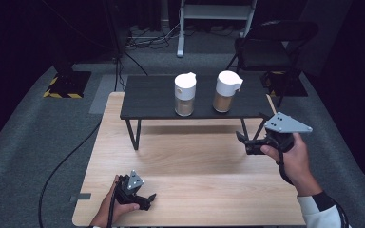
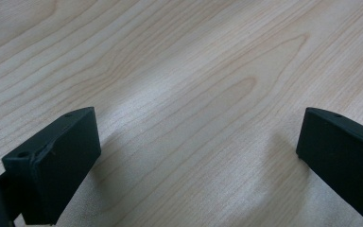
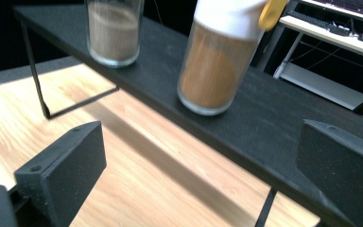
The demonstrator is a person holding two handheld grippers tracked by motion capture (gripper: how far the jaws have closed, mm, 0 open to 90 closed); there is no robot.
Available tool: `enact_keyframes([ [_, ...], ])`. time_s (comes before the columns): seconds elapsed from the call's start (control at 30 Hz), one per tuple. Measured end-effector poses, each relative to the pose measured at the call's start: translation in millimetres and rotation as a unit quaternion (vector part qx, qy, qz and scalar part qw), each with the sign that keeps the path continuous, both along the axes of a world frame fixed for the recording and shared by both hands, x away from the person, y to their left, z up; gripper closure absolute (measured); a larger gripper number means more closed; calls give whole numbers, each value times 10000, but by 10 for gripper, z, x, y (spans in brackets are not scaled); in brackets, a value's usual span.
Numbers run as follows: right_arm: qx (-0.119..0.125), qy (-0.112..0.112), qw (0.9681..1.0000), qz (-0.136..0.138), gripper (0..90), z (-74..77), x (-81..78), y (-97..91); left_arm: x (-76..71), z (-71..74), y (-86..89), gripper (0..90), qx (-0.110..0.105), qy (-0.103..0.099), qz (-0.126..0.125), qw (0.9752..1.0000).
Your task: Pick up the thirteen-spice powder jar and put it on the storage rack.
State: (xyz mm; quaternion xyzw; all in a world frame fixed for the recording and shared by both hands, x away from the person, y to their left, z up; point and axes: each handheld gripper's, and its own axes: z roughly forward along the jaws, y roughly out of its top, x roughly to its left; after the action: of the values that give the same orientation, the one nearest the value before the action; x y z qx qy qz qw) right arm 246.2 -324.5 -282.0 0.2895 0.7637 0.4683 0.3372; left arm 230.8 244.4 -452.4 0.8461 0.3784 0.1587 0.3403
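Note:
Two glass jars with white lids stand on a low black shelf [image 1: 152,97]. The left jar [image 1: 185,94] holds pale brown powder; the right jar [image 1: 226,91] holds darker orange-brown powder. My right gripper [image 1: 246,140] hovers open above the wooden table [image 1: 190,156], in front of and slightly right of the shelf, jaws pointing left. In the right gripper view the right jar [image 3: 216,61] is close ahead and the left jar [image 3: 113,30] sits farther left, with the gripper [image 3: 198,165] open and empty. My left gripper [image 1: 145,198] rests low at the table's front left, open [image 2: 196,151] over bare wood.
A black folding chair [image 1: 271,42] stands behind the shelf at the right. A stand with a yellow-black striped base [image 1: 66,85] and a tripod are at the back left. A black cable [image 1: 71,156] runs along the carpet left of the table.

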Motion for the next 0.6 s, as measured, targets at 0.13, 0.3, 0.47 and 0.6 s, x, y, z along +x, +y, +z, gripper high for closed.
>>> enact_keyframes([
  [0.13,14,31,10000,16,21,-114,-48,-34,0,0,0,3,-1,0,1,10000],
  [0.3,19,83,10000,2,21,-248,-102,-83,0,0,0,3,0,-1,0,10000],
  [0.47,45,108,9999,-29,21,-376,-163,-141,-1,0,-1,3,1,0,2,10000],
  [0.6,65,190,9998,-8,21,-479,-203,-185,0,0,0,4,0,-1,0,10000],
])
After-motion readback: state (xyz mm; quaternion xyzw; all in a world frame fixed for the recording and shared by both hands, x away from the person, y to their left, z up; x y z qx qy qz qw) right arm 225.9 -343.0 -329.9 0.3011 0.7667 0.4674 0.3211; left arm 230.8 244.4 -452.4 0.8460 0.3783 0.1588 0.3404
